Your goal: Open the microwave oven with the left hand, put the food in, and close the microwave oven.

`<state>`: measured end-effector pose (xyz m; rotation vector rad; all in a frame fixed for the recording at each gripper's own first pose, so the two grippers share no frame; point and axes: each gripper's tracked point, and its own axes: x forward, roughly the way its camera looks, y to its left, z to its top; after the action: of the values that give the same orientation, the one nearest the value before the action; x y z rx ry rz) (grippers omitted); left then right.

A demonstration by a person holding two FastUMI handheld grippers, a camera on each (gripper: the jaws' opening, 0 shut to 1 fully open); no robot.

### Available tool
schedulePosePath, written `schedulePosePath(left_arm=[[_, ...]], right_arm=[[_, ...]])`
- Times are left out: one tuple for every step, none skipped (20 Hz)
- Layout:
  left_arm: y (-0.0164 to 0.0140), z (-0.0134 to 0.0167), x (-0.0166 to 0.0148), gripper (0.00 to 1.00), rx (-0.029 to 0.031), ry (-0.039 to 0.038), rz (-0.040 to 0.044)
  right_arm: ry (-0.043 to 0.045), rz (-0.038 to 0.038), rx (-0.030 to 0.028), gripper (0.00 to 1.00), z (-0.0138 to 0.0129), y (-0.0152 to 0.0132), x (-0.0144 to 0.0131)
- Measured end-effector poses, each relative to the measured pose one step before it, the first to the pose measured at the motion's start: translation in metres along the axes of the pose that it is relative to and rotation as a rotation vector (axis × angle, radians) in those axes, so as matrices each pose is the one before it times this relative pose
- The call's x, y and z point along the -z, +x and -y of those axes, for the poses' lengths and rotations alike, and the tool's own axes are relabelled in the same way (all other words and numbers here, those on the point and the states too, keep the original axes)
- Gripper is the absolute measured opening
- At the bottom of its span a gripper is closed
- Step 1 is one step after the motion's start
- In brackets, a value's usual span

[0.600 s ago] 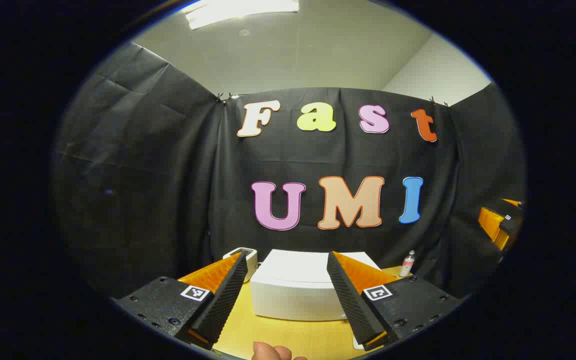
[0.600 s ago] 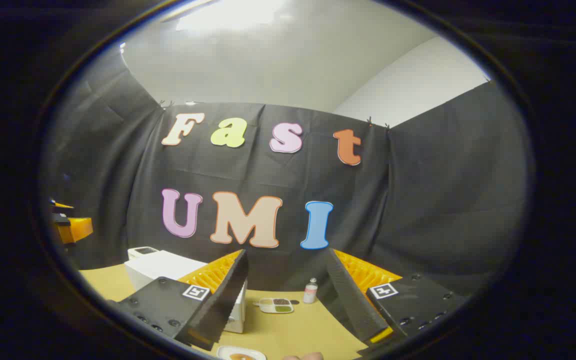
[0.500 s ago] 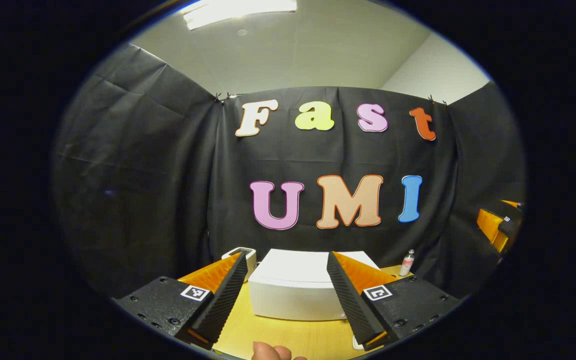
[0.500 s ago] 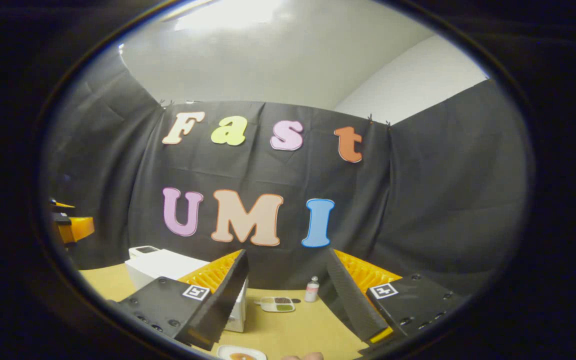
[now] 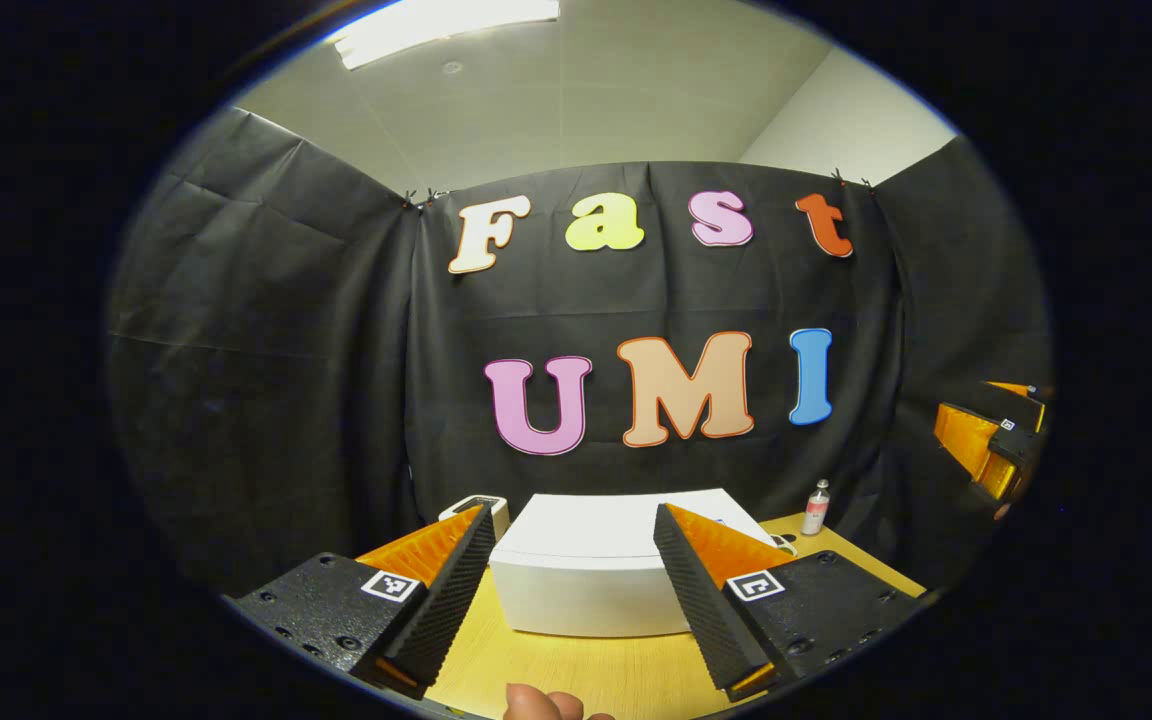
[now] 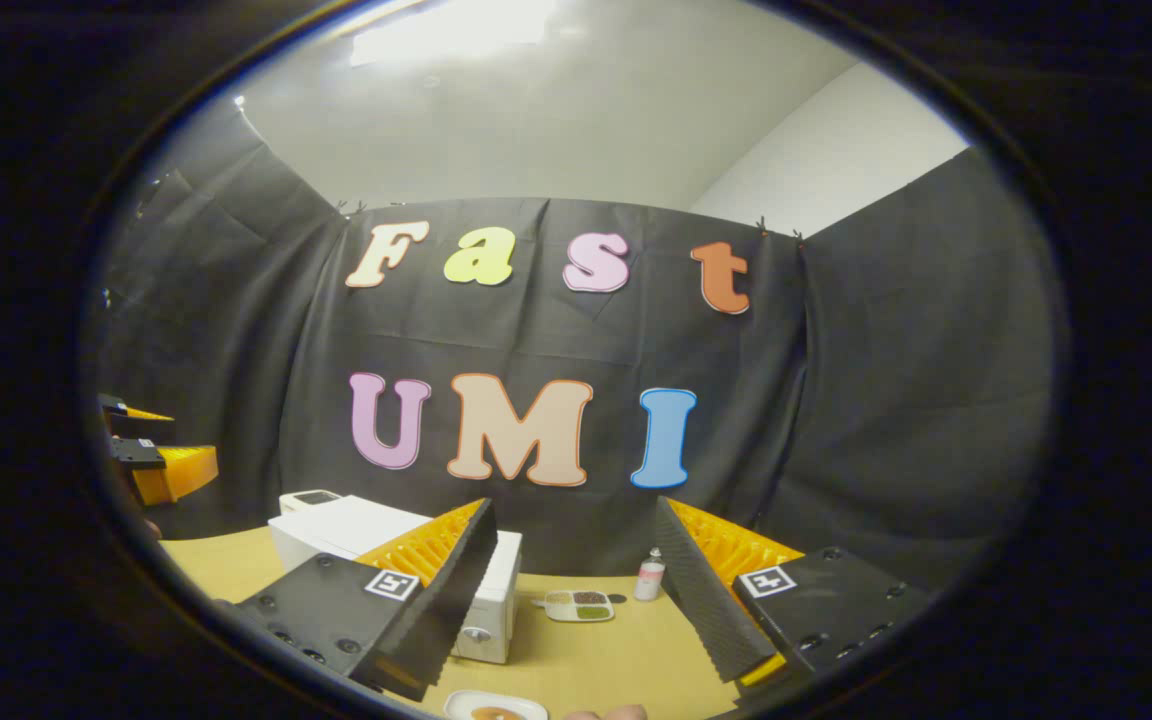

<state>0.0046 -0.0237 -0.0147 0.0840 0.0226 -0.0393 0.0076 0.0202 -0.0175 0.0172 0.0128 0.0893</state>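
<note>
Left gripper (image 5: pixel 568 595): two wedge-shaped fingers with ribbed, sawtooth inner faces, standing wide apart, nothing between them. Each sits on a matte dark block bearing a small square printed marker. It hangs above the near edge of the smooth yellow wooden table (image 5: pixel 576 675), aimed at the boxy white microwave oven (image 5: pixel 601 580).

The microwave oven stands mid-table toward the back edge, door closed. Smooth matte shell, rounded front top edge. In the right gripper view its side wall carries a round knob low down.

Right gripper (image 6: pixel 576 600): same ribbed wedge fingers, also spread wide and empty, held over the table's near edge to the right of the oven.

The food: a rounded white plate with a brown piece on it (image 6: pixel 496 708), at the near edge of the table, just below the right gripper's open fingers. Cut off by the view's rim; what the food is cannot be told.

Other things:
- small white boxy device with a dark top panel (image 5: pixel 481 508), just beside the oven's left rear corner;
- small clear bottle with a pale cap (image 6: pixel 650 577), upright near the back edge;
- flat white compartment tray with dark and green fillings (image 6: pixel 578 605), between oven and bottle.

A fingertip (image 5: pixel 536 703) shows at the bottom of the left gripper view.
</note>
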Motion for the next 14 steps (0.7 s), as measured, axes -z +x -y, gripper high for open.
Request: schedulePosePath(left_arm=[[0.00032,0.00087,0.00071,0.93,0.00262,0.00618,-0.00284],[0.00124,0.00080,0.00023,0.93,0.00084,0.00428,0.00171],[0.00105,0.00009,-0.00142,0.96,0.00072,0.00228,-0.00006],[0.00097,0.00094,0.00028,0.94,0.00036,0.00289,0.00127],[0.00002,0.00094,-0.00013,0.96,0.00118,0.00189,0.00184],[-0.00008,0.00130,0.00055,0.96,0.00173,0.00289,0.00131],[0.00042,0.00133,0.00037,0.96,0.00361,0.00508,-0.00066],[0.00105,0.00027,0.00183,0.96,0.00187,0.00431,-0.00146],[0.00054,-0.00017,0.00154,0.96,-0.00115,0.00496,-0.00485],[0.00097,-0.00011,0.00235,0.96,-0.00097,0.00182,-0.00369],[0.00063,0.00004,0.00087,0.96,-0.00052,0.00156,-0.00419],[0.00074,-0.00061,0.00214,0.96,-0.00122,-0.00132,-0.00455],[0.00068,0.00131,0.00176,0.96,0.00396,-0.00666,-0.00561],[0.00075,0.00069,0.00250,0.93,0.00256,-0.00747,-0.00478]], right_arm=[[0.00165,-0.00059,-0.00398,1.00,-0.00066,0.00004,0.00189],[0.00033,-0.00600,0.00022,1.00,-0.00050,0.00070,0.00223],[-0.00086,-0.00406,0.00223,0.97,0.00042,-0.00043,0.00166],[-0.00117,0.00027,-0.00027,0.96,0.00003,0.00069,0.00019],[-0.00168,0.00389,0.00166,0.96,-0.00024,0.00096,-0.00081],[-0.00203,0.00441,0.00252,0.96,-0.00017,0.00106,-0.00167],[-0.00068,0.00267,0.00105,0.99,0.00126,0.00123,-0.00056],[0.00096,0.00042,0.00021,0.99,0.00050,0.00134,0.00053],[0.00054,-0.00126,0.00003,0.99,0.00032,0.00099,0.00178],[-0.00031,-0.00364,0.00377,0.99,-0.00006,0.00014,0.00111],[0.00064,-0.00198,0.00125,0.99,0.00198,0.00045,0.00112],[0.00044,-0.00117,0.00421,0.96,0.00106,0.00113,0.00098],[0.00101,-0.00270,0.00164,0.96,0.00176,-0.00012,0.00055],[0.00097,-0.00215,0.00118,0.96,0.00024,0.00166,0.00010]])
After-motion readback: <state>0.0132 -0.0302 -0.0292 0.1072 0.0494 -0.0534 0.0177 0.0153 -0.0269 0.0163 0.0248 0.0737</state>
